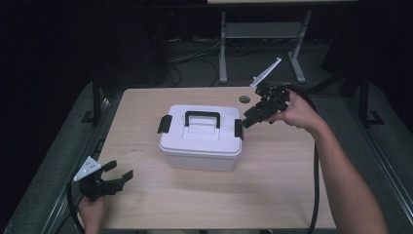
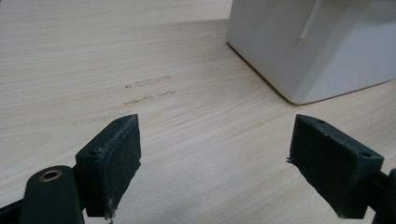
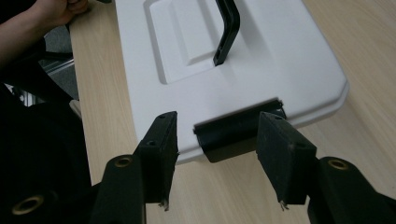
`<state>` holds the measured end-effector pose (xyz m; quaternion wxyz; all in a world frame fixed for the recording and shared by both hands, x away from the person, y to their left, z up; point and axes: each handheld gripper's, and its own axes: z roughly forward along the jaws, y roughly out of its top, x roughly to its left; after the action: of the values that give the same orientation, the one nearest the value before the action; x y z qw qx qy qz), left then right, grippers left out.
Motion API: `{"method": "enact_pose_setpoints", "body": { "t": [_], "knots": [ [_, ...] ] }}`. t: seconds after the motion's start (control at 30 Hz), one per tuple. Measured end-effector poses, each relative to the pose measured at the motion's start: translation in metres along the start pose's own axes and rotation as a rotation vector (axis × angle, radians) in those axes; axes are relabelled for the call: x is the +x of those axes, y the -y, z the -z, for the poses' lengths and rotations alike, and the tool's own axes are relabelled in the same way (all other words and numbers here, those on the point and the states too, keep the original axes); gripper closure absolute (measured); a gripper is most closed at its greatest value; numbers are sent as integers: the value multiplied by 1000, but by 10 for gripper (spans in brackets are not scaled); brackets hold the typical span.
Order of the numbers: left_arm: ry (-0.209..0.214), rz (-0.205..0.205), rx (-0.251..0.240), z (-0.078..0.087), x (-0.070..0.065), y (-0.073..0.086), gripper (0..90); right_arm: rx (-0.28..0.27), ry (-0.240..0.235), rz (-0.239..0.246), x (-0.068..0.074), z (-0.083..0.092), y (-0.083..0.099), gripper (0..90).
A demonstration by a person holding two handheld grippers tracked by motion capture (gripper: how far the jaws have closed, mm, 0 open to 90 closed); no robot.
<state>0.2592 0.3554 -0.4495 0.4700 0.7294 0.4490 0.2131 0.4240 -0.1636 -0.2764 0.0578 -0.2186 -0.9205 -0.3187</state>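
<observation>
- The right gripper point(image 3: 217, 170) stands partly open, its jaws either side of the black latch point(image 3: 238, 133) on the near end of the white storage box point(image 1: 202, 139); the pads do not press it yet.
- The latch's long axis runs across the gap between the jaws, so the hold would likely fall on its two ends.
- The box sits mid-table point(image 1: 272, 195), carry handle point(image 1: 202, 118) on its lid.
- The left gripper point(image 1: 114, 176) hovers wide and empty over the table's front-left corner, well apart from the box, so the right hand is the nearer.

Light wooden table point(image 1: 272, 195), metal table frame point(image 1: 263, 34) behind, floor cables point(image 1: 195, 58)
</observation>
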Motion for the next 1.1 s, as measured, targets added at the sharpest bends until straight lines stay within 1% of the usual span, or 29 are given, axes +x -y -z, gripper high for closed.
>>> {"method": "enact_pose_setpoints", "body": {
  "t": [0.33, 0.43, 0.73, 0.87, 1.1],
  "knots": [
    [-1, 1, 1, 0, 0, 0, 159, -11, 6, -24, -2, 3, 15, 460],
    [0, 1, 1, 0, 0, 0, 159, -4, 8, -32, -2, 3, 19, 459],
    [4, -5, -1, -1, -2, -1, 159, -9, 11, -47, 0, 6, 28, 459],
    [6, -4, 0, -1, -2, -1, 159, -14, 12, -46, 1, 7, 32, 459],
    [11, -8, 1, -3, -3, -1, 159, -16, 17, -73, 1, 9, 44, 459]
  ]
}}
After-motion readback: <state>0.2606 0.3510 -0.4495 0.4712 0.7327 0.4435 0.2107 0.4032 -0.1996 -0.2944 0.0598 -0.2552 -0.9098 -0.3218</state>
